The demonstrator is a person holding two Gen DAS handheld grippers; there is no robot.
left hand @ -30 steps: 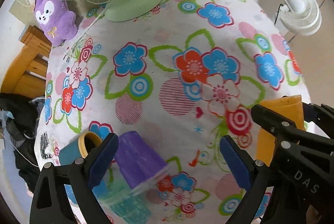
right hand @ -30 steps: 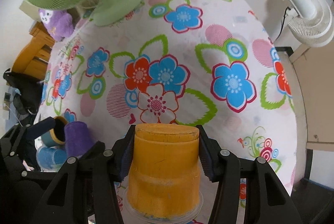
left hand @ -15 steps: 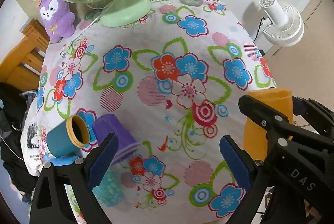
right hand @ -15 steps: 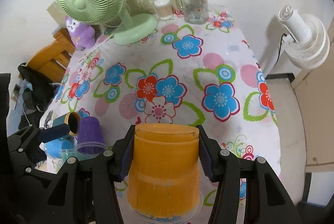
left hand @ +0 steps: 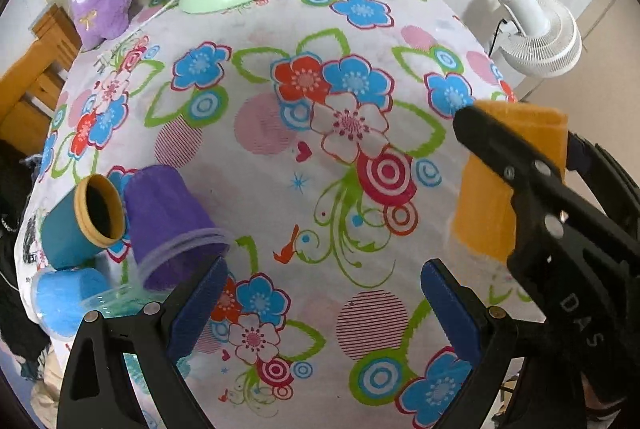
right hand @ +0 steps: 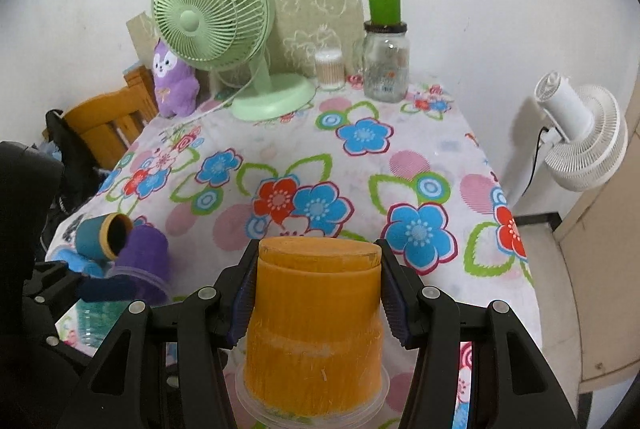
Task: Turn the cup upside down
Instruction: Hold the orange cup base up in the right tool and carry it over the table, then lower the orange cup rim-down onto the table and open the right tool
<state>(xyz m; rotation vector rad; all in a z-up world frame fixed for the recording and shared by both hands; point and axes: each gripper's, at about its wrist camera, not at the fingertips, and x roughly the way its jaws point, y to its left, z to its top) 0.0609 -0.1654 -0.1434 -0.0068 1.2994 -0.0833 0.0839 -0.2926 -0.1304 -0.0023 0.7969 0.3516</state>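
Note:
My right gripper (right hand: 316,293) is shut on an orange cup (right hand: 314,325), held upside down with its base up and clear rim down, above the table's near edge. The cup also shows in the left wrist view (left hand: 492,189), at right behind the right gripper's arm. My left gripper (left hand: 320,305) is open and empty over the flowered tablecloth (left hand: 320,149). A purple cup (left hand: 168,225) stands upside down at the near left. A teal cup with a tan rim (left hand: 80,217) lies on its side beside it. A blue cup (left hand: 64,297) sits below them.
A green desk fan (right hand: 224,29), a purple plush toy (right hand: 174,85), a cotton-swab jar (right hand: 329,69) and a glass jar with a green lid (right hand: 386,57) stand at the table's far edge. A white fan (right hand: 580,137) stands off the right side. A wooden chair (right hand: 108,117) is at left.
Both grippers have pulled back and risen, so more of the table and the wall show. The orange cup stays gripped upside down. The left gripper stays open.

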